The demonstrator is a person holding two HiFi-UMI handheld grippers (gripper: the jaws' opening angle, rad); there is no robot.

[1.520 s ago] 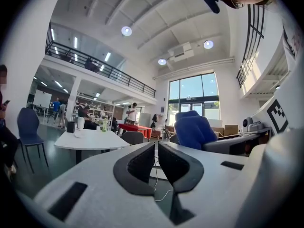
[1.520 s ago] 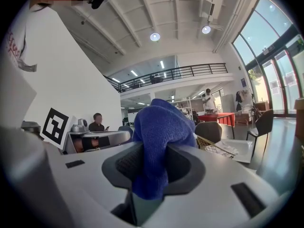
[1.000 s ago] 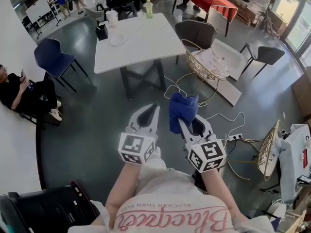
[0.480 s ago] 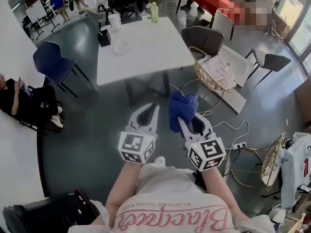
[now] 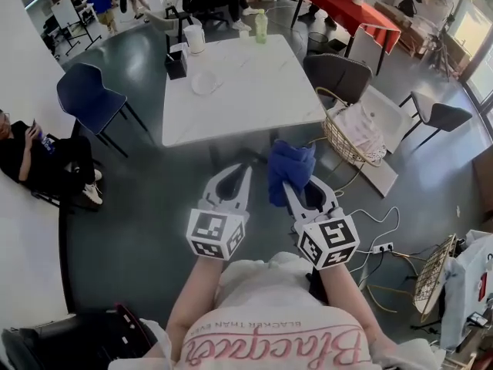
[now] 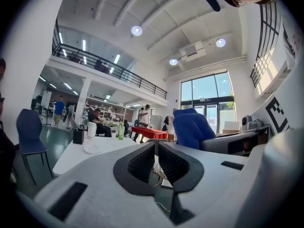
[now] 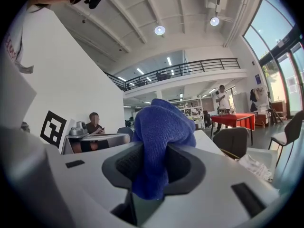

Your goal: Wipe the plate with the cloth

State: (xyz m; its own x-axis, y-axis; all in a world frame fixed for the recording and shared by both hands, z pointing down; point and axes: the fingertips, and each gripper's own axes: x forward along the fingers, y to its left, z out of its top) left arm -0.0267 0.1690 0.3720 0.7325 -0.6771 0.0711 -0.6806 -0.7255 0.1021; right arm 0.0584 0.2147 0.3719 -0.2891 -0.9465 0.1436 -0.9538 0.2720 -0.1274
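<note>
Two hand-held grippers sit side by side low in the head view, both pointing toward 12 o'clock. The left hand-held gripper (image 5: 246,169) has its jaws pressed together with nothing between them. The right hand-held gripper (image 5: 296,190) is clamped on the blue cloth (image 5: 290,168), which bunches up above the jaws and hangs down between them.

Compared with a second ago, both keep the same pose and the same grip, but the white counter (image 5: 262,91) has drawn nearer. Its near edge now shows just beyond the cloth in the head view, where a wide band of dark floor (image 5: 139,199) lay before.

The plate (image 5: 204,82) lies on the counter at 11 o'clock from the hand-held grippers, well apart from the cloth. A black box (image 5: 176,64) and a white jug (image 5: 195,38) stand behind it, and a green bottle (image 5: 261,26) stands at the far edge.

A blue chair (image 5: 91,91) stands at 10 o'clock. A grey chair (image 5: 337,74) and a wire basket (image 5: 348,133) stand at 2 o'clock, beside the counter's right corner. Cables (image 5: 362,214) trail over the floor at 3 o'clock.
</note>
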